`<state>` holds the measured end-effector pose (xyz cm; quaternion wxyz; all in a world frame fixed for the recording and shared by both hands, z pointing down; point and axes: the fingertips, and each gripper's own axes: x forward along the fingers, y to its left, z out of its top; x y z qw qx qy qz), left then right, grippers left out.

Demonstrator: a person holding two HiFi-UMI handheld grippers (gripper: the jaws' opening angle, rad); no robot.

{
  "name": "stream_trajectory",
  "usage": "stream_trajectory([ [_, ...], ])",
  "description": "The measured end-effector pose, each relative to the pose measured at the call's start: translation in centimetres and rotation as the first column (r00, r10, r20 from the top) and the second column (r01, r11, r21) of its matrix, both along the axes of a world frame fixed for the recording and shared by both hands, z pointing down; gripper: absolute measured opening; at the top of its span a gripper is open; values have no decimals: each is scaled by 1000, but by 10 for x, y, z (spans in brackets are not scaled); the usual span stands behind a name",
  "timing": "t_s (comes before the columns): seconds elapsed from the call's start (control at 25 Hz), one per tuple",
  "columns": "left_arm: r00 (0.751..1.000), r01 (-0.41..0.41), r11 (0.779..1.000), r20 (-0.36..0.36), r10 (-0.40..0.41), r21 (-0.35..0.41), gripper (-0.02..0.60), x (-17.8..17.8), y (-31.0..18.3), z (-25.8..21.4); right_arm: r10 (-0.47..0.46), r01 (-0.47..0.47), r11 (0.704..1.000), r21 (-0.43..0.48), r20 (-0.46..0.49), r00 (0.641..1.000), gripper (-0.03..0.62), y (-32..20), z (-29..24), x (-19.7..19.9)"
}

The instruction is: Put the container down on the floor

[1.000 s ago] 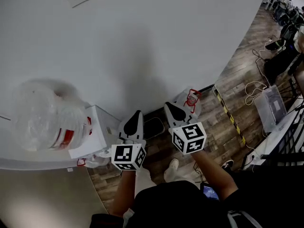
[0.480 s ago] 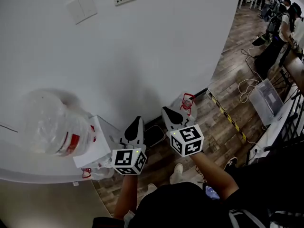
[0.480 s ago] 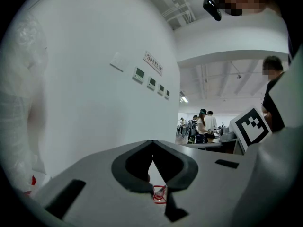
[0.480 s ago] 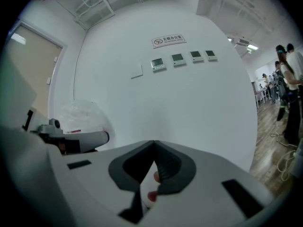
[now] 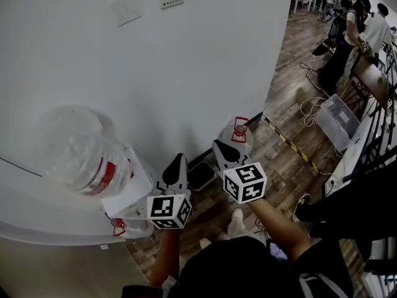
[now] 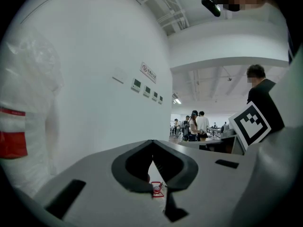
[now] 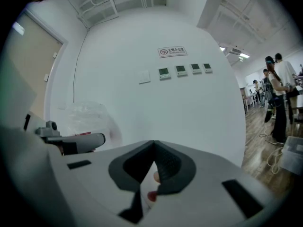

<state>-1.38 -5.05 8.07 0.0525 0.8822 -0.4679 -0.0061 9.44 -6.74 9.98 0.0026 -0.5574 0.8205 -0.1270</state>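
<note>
The container, a clear water jug with a red cap and handle (image 5: 239, 133), stands on the wooden floor by the white wall. My right gripper (image 5: 218, 146) hovers just before it, shut and empty. To its left my left gripper (image 5: 177, 161) is also shut, holding nothing. In the left gripper view the jaws (image 6: 152, 145) meet at the tip, and the jug's red cap (image 6: 156, 189) shows small through the gap below. The right gripper view shows the jaws (image 7: 154, 148) closed, with a bit of red (image 7: 151, 196) behind them.
A large plastic-wrapped water bottle (image 5: 77, 151) sits on a white dispenser (image 5: 133, 188) at the left. Another red-handled jug (image 5: 119, 227) lies below it. A dark mat (image 5: 200, 174), striped floor tape (image 5: 288, 143), a clear bin (image 5: 338, 118), cables and people (image 5: 347, 33) fill the right.
Both grippers have risen together with their jaws still shut. The head view has tilted up, bringing the wall panels and more of the room into sight. The jug has stayed on the floor.
</note>
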Motion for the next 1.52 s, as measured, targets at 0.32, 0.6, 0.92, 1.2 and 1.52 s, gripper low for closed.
stream_trajectory([
  [0.32,1000,-28,999,-13,29,29,17,-36,47,-11,37,-36,999,36,-13,999,28,49,-14,-31],
  [0.6,999,-49,998,-18,50,48,17,-61,81,-16,54,-53,997,58,-25,998,28,85,-19,-58],
  [0.92,998,-48,996,-25,50,72,17,-76,103,-20,61,-58,994,95,-34,998,28,105,-32,-69],
  [1.2,999,-29,995,-35,33,92,17,-66,105,-31,36,-32,993,113,-34,999,28,108,-42,-61],
  [1.52,999,-18,995,-41,22,98,17,-31,105,-45,23,-16,992,123,-55,998,29,107,-58,-29],
])
